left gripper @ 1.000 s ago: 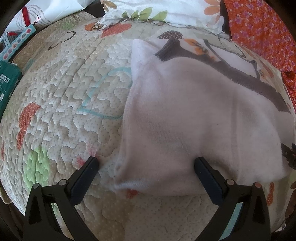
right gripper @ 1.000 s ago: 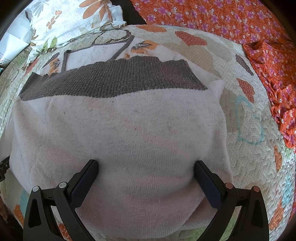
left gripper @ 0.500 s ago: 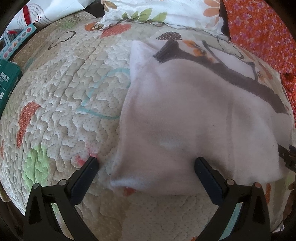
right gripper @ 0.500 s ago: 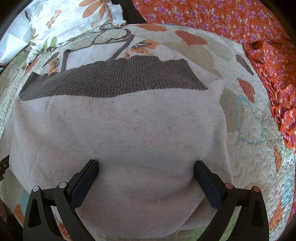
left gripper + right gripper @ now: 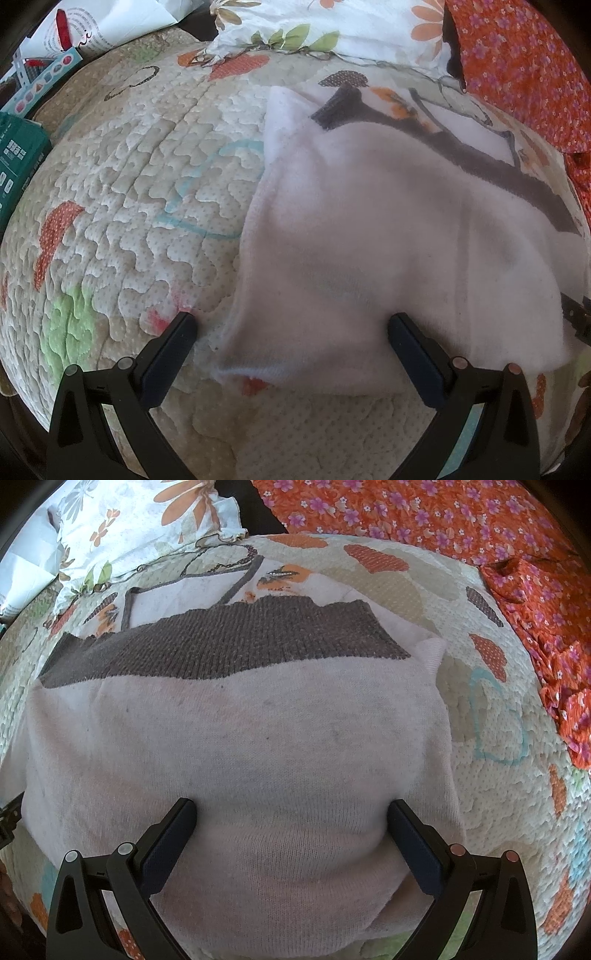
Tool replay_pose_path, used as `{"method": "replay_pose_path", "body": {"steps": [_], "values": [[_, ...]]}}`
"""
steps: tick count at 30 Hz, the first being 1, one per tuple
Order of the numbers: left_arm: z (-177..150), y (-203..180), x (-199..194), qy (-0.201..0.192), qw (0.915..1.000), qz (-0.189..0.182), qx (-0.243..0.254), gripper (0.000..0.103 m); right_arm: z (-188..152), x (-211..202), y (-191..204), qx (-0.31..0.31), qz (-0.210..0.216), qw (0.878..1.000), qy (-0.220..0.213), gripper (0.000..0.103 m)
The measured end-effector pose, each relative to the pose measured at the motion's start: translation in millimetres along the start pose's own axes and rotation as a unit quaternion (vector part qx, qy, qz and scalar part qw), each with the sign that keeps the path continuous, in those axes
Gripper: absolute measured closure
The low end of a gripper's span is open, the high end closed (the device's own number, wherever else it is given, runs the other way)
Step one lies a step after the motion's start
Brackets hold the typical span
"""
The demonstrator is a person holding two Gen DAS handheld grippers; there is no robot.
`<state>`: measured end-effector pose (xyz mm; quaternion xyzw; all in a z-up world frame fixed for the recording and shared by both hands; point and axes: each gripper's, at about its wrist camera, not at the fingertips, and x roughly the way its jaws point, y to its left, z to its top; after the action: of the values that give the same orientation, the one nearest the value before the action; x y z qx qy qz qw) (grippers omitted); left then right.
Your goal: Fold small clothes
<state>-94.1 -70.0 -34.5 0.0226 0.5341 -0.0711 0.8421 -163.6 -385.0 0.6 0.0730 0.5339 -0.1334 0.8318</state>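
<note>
A small white knit garment (image 5: pixel 388 236) with a dark grey ribbed band (image 5: pixel 221 642) lies folded over on a quilted bedspread (image 5: pixel 122 206). My left gripper (image 5: pixel 291 328) is open, its fingers straddling the garment's near left corner, which looks raised and blurred. My right gripper (image 5: pixel 291 812) is open, both fingers low over the white fabric (image 5: pixel 258 746) near its front edge. Nothing is pinched in either. Beyond the grey band, a white part of the garment with thin grey trim (image 5: pixel 236 587) and orange print lies flat.
A floral white pillow (image 5: pixel 332 29) sits at the back. Orange flowered cloth (image 5: pixel 443 520) covers the right side. A teal box (image 5: pixel 18 162) and printed papers (image 5: pixel 62 40) lie at the far left of the bedspread.
The garment's near left corner has shifted and lifted slightly in the left wrist view, now blurred. The right wrist view is unchanged.
</note>
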Motion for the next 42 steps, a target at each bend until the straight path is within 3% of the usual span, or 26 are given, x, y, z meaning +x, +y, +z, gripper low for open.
{"method": "replay_pose_path", "body": {"steps": [7,13,15,16,21,24,27,30,33,37,42], "values": [[6,0,-5,0.01,0.9999,0.002,0.012,0.0,4,2,0,-0.003,0.001,1.0,0.013,0.0],[19,3,-46,-0.087,0.996,0.016,0.014,0.0,5,3,0,-0.006,0.001,1.0,0.019,0.0],[22,5,-53,-0.099,0.9948,0.018,0.018,0.0,11,-1,-2,-0.006,0.0,1.0,0.024,0.002],[22,7,-54,-0.099,0.9949,0.016,0.017,0.0,13,-9,-4,0.0,-0.004,1.0,0.008,0.008],[25,20,-51,-0.074,0.9972,-0.004,-0.007,0.0,23,-58,-17,0.029,-0.005,0.994,-0.106,0.014],[30,32,-48,-0.063,0.9974,-0.006,-0.034,0.0,22,-63,-12,0.028,0.009,0.993,-0.116,0.02],[38,49,-54,-0.068,0.996,-0.005,-0.057,0.011,17,-62,10,-0.001,0.019,0.993,-0.116,0.024],[52,78,-70,-0.091,0.9915,0.001,-0.093,0.013,6,-67,38,-0.041,0.03,0.99,-0.129,0.026],[63,108,-84,-0.108,0.9857,0.009,-0.129,0.013,-1,-74,71,-0.076,0.083,0.986,-0.121,0.026],[68,141,-96,-0.117,0.9789,0.005,-0.167,0.013,-2,-72,139,-0.118,0.153,0.977,-0.095,0.026],[66,167,-109,-0.134,0.9735,0.011,-0.185,0.013,11,-59,239,-0.175,0.179,0.966,-0.065,0.026]]}}
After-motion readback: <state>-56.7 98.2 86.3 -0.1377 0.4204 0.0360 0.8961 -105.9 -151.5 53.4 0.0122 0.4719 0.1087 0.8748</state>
